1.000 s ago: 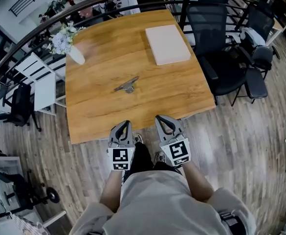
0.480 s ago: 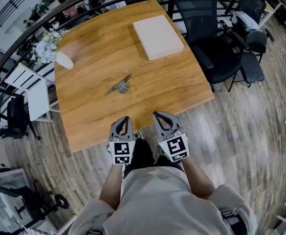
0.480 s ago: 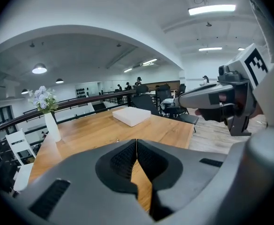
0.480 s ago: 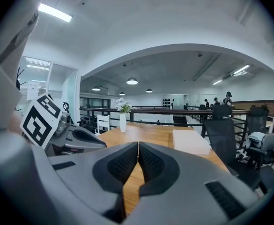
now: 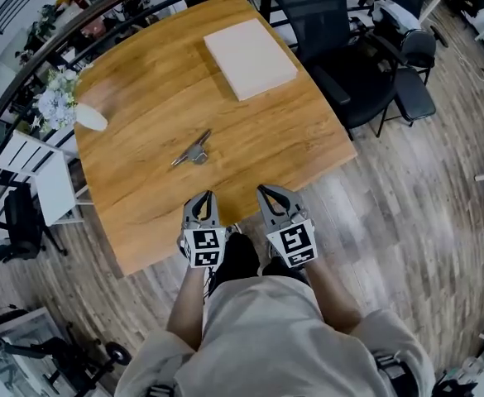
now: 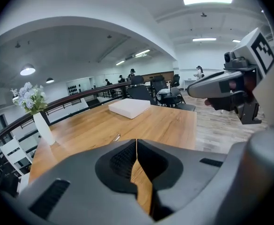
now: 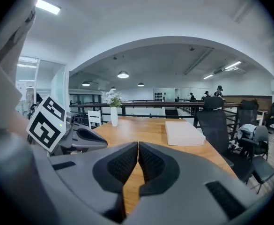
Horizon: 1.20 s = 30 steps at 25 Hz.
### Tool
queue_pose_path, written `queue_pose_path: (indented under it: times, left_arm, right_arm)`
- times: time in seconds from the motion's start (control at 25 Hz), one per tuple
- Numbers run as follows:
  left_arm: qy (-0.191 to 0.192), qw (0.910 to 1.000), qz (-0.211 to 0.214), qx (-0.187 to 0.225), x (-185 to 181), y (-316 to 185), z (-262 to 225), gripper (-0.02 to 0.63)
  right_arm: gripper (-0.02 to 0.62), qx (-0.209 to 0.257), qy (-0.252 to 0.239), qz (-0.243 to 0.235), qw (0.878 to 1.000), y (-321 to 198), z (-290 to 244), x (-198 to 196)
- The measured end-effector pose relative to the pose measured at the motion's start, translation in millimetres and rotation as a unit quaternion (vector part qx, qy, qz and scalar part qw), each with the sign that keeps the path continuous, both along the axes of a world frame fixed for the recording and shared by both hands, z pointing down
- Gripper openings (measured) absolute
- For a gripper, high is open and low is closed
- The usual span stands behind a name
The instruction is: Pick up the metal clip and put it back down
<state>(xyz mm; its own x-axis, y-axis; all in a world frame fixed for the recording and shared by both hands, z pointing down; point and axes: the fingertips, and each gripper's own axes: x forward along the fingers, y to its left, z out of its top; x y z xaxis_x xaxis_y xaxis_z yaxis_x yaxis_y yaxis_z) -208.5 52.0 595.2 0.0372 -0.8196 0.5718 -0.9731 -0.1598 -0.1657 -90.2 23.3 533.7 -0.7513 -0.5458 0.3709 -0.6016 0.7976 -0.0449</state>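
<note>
The metal clip (image 5: 192, 150) lies flat in the middle of the wooden table (image 5: 283, 131), silver with a long handle that points to the left. In the left gripper view only a sliver of the clip (image 6: 116, 137) shows above the jaws. My left gripper (image 5: 203, 199) and right gripper (image 5: 266, 193) hover side by side over the table's near edge, short of the clip. Both are shut with nothing between the jaws, as the left gripper (image 6: 136, 142) and right gripper (image 7: 137, 146) show in their own views.
A flat white box (image 5: 249, 56) lies at the table's far right. A white vase with flowers (image 5: 72, 112) stands at its far left edge. Black office chairs (image 5: 341, 56) crowd the right side, a white chair (image 5: 43, 180) the left. A railing runs behind the table.
The head view has shifted, so the table and clip sit further left and lower in the picture. Both grippers keep their places near the table edge and stay shut.
</note>
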Motion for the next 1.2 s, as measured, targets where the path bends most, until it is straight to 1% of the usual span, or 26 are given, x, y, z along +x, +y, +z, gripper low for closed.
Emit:
queue_pose_path:
  times: [0.16,0.32,0.6,0.76,0.96,1.16,1.2]
  left_arm:
    - [-0.003,0.9999,0.005,-0.012,-15.6,-11.6,12.4,0.026]
    - [-0.018,0.9994,0.017,-0.024,-33.4,-26.2,24.9,0.026]
    - [-0.073,0.9950,0.050,-0.047,-52.0,-46.2,48.1,0.026]
    - [-0.115,0.9886,0.074,-0.063,-61.0,-56.4,61.1,0.026]
    - [-0.152,0.9800,0.099,-0.082,-69.0,-70.2,78.1,0.026]
    - [-0.174,0.9721,0.124,-0.098,-74.5,-82.3,96.0,0.031]
    - [-0.176,0.9703,0.130,-0.104,-75.1,-84.1,100.3,0.051]
  right_arm:
    - [0.026,-0.013,0.013,0.010,1.000,-4.3,12.2,-9.7]
    - [0.026,-0.021,0.015,0.017,1.000,-10.1,17.5,-26.0]
    - [0.026,-0.034,0.016,0.025,0.999,-21.0,27.6,-52.4]
    - [0.026,-0.037,0.019,0.030,0.999,-26.9,29.8,-63.3]
    - [0.026,-0.048,0.021,0.037,0.998,-32.9,37.0,-70.8]
    - [0.026,-0.056,0.019,0.047,0.997,-40.3,43.0,-75.6]
    - [0.026,-0.058,0.020,0.048,0.997,-41.7,44.1,-76.2]
